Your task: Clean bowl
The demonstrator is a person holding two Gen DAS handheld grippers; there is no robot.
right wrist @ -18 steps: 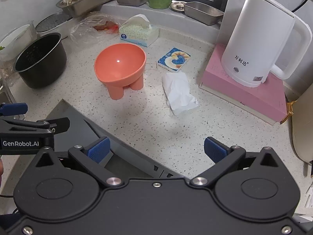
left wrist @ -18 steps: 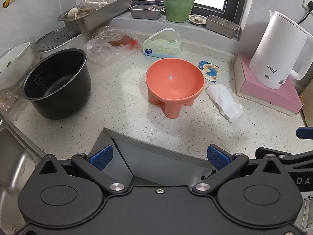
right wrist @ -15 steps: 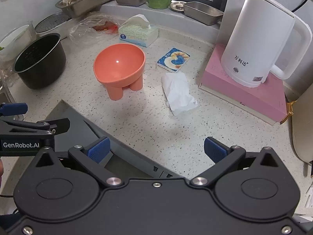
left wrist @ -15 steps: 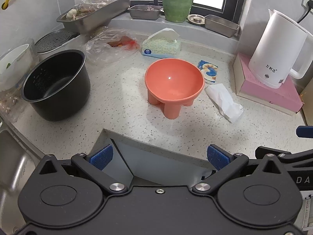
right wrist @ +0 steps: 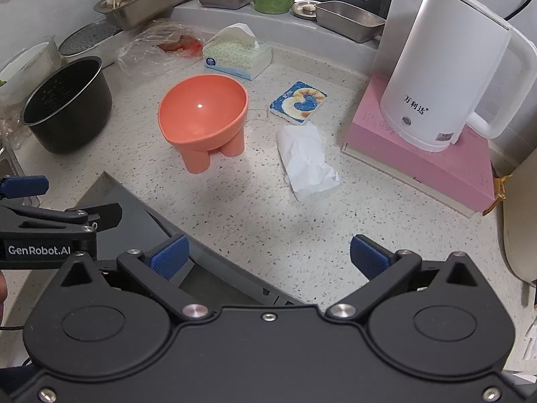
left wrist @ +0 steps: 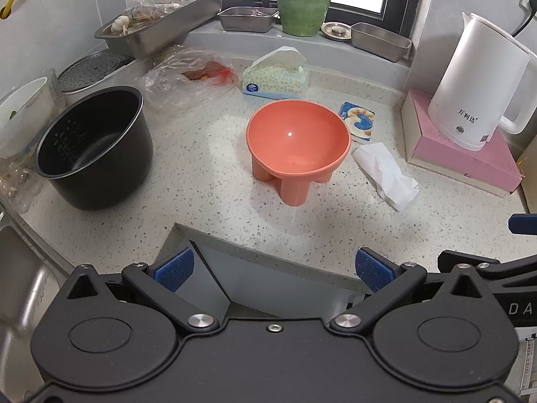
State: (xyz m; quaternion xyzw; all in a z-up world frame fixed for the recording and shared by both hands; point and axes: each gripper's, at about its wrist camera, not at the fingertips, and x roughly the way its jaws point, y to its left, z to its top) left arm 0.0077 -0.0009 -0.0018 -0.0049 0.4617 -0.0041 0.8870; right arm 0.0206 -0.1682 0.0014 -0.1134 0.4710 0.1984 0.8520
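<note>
An orange footed bowl (left wrist: 297, 141) stands upright on the speckled countertop (left wrist: 201, 181); it also shows in the right wrist view (right wrist: 201, 117). A crumpled white tissue (left wrist: 386, 174) lies just right of it, and shows in the right wrist view (right wrist: 307, 161) too. A blue patterned sponge (right wrist: 298, 102) lies behind the tissue. My left gripper (left wrist: 273, 268) is open and empty, held back off the counter's front edge. My right gripper (right wrist: 268, 257) is open and empty, also near the front edge, to the right of the left one.
A black cooker pot (left wrist: 94, 147) stands left of the bowl, with a sink (left wrist: 20, 268) further left. A tissue box (left wrist: 275, 79) and a plastic bag (left wrist: 188, 77) lie behind. A white kettle (right wrist: 446, 77) stands on a pink box (right wrist: 423, 158) at right.
Both grippers have drifted only slightly; the bowl sits a touch further left in both views. Nothing was taken hold of or moved on the counter.
</note>
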